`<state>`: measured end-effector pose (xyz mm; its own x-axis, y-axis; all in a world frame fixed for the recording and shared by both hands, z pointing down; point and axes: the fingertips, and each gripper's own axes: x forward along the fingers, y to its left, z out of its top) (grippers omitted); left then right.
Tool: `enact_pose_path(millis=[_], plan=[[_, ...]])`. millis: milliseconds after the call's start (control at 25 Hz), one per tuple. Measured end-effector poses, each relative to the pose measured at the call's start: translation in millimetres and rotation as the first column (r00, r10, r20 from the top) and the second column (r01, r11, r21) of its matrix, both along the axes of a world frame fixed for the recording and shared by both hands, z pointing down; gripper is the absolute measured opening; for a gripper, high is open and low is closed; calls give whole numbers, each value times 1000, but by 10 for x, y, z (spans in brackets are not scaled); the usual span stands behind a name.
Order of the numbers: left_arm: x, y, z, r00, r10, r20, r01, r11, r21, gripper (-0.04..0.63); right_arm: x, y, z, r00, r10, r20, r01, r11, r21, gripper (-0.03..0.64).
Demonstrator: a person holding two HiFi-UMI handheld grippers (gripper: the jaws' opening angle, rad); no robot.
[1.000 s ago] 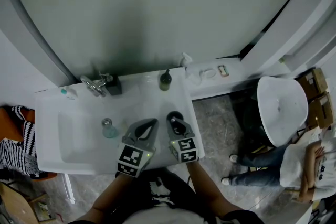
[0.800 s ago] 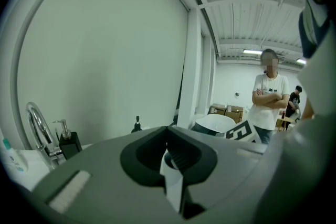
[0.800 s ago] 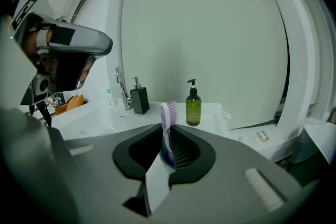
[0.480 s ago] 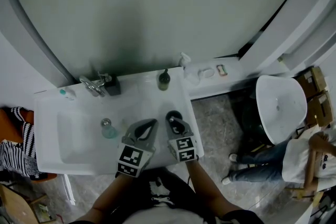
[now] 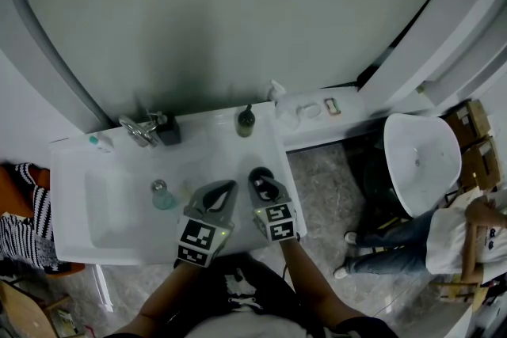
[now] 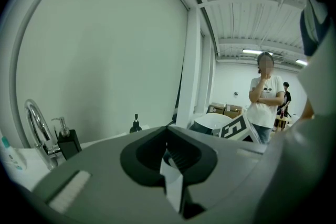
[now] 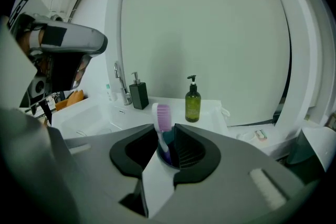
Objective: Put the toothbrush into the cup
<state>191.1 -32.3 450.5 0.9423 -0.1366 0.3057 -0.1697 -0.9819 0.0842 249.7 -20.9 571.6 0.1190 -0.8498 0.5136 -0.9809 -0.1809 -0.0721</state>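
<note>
- Your right gripper (image 7: pixel 166 131) has just been opening its jaws. Neither hand has moved away from its spot, and the rest of the counter looks the same as a second ago.
- The toothbrush (image 7: pixel 162 117) stands between those jaws with its purple bristles up. Its handle goes down into the cup (image 5: pixel 260 174), which sits on the white counter (image 5: pixel 222 140) right at the tips of this gripper.
- The jaws are now let go. There is a gap beside the brush on one side, and the pads do not look like they squeeze it any more.
- I think this means the main job is done: the brush is in the cup and stands there by itself.
- Your left gripper (image 6: pixel 168 132) waits just beside the right one. Its jaws are closed together with nothing in them.
- Next, you could pull the right gripper back and up. Go slowly, because the brush head sticks up between the jaws. A bump could tip the brush or knock the cup.
- The green soap bottle (image 7: pixel 192 100) and the tap (image 7: pixel 120 83) are farther back by the wall, well out of your way.
</note>
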Motion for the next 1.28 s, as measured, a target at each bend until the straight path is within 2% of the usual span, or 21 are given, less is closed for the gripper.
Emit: enact_pose_path(millis=[480, 720, 1000, 1080, 1160, 1200, 1280], plan=[[14, 12, 32, 1000, 10, -1, -10, 1000, -8, 0, -34, 76, -70, 999, -31, -13, 31, 1000, 2, 137], [71, 56, 72, 999, 36, 6, -36, 999, -14, 0, 53, 153, -132, 1000, 2, -27, -2, 1000, 13, 149], [124, 100, 60, 998, 60, 7, -60, 998, -16, -1, 163, 267, -382, 991, 75, -111, -67, 995, 75, 146], [132, 114, 57, 998, 67, 7, -66, 998, -15, 0, 225, 321, -499, 982, 129, -135, -113, 986, 120, 127], [138, 131, 59, 997, 72, 7, -72, 997, -14, -2, 282, 380, -605, 973, 182, -142, -158, 973, 167, 69], [144, 140, 61, 997, 74, 8, -74, 997, -15, -2, 304, 403, -642, 970, 199, -141, -172, 968, 183, 38], [165, 163, 59, 997, 80, 8, -80, 997, -15, -2, 327, 427, -682, 967, 213, -138, -184, 963, 199, 19]])
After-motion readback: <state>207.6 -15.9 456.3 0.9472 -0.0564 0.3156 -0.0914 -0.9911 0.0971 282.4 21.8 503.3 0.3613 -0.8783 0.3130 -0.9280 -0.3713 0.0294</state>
